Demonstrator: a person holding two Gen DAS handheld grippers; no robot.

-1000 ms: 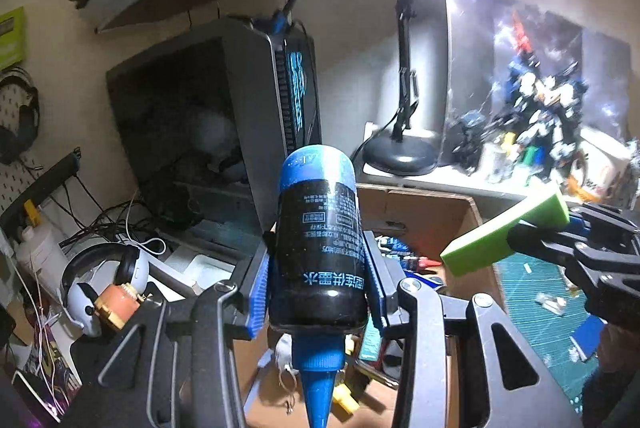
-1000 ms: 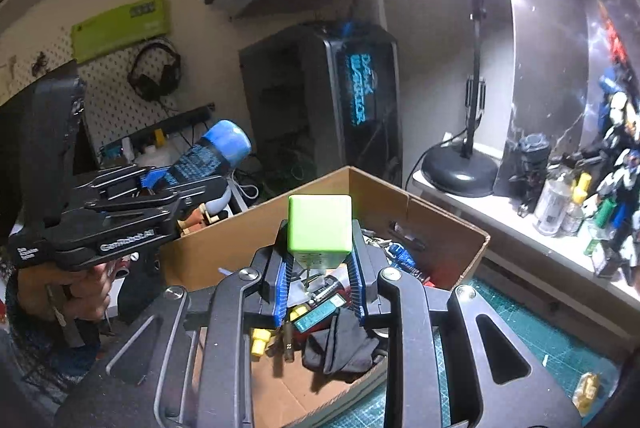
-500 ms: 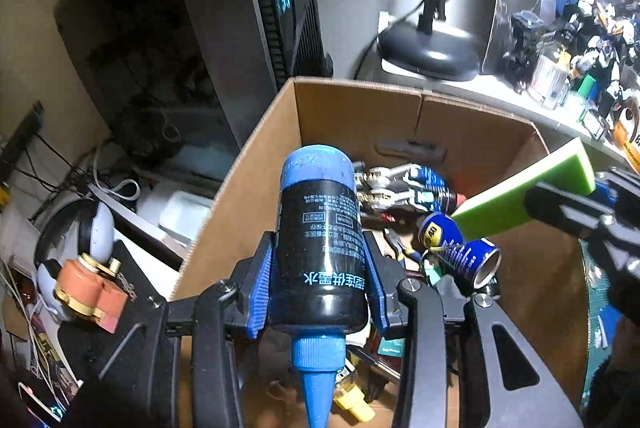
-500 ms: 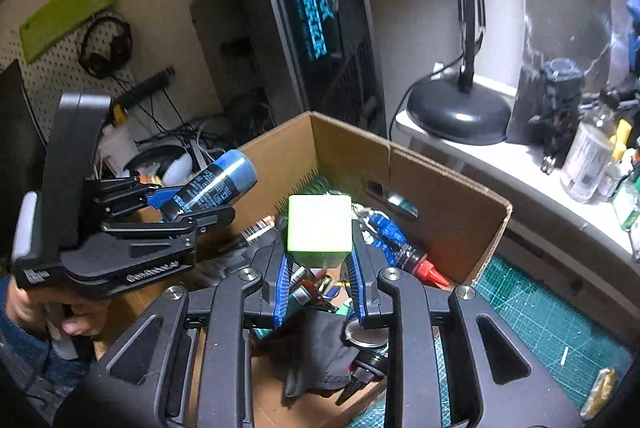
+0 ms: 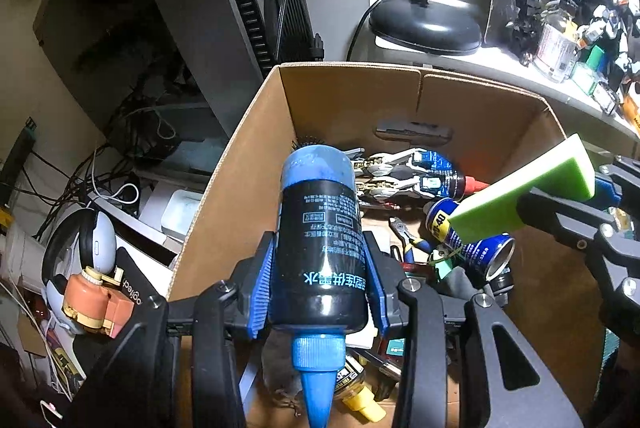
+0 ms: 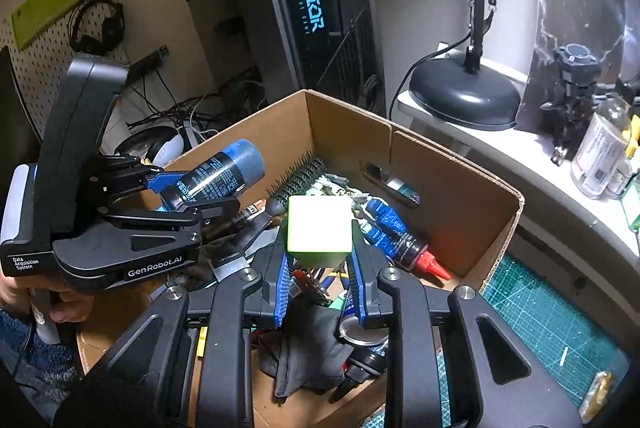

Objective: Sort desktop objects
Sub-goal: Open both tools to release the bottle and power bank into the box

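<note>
Bottle first: the black plastic ink bottle with a blue tapered nozzle (image 5: 318, 252) is clenched between the blue-padded fingers of the left gripper (image 5: 318, 292), nozzle pointing back toward the handle and its rounded base jutting out past the fingertips. Below and ahead of those fingers lies the open brown cardboard box (image 5: 256, 163), already crowded: a blue spray can (image 5: 468, 240) sits just right of the fingertips, a red-tipped blue bottle (image 5: 444, 179) beyond it near the far wall. To the right, the fingers of the right gripper (image 6: 320, 268) are clamped on a flat lime-green block with a pale face (image 6: 320, 232), which stands up out past the fingertips; under them lie a dark cloth (image 6: 308, 344) and a black bristled hairbrush (image 6: 298, 179) further ahead.

Both loads look poised over the box, so the step in hand is judged to be the drop. To do it well, lower each hand until the item is near the pile before letting go, aim the bottle at the gap left of the spray can, and part the fingers one hand at a time, so neither item bounces out.
</note>
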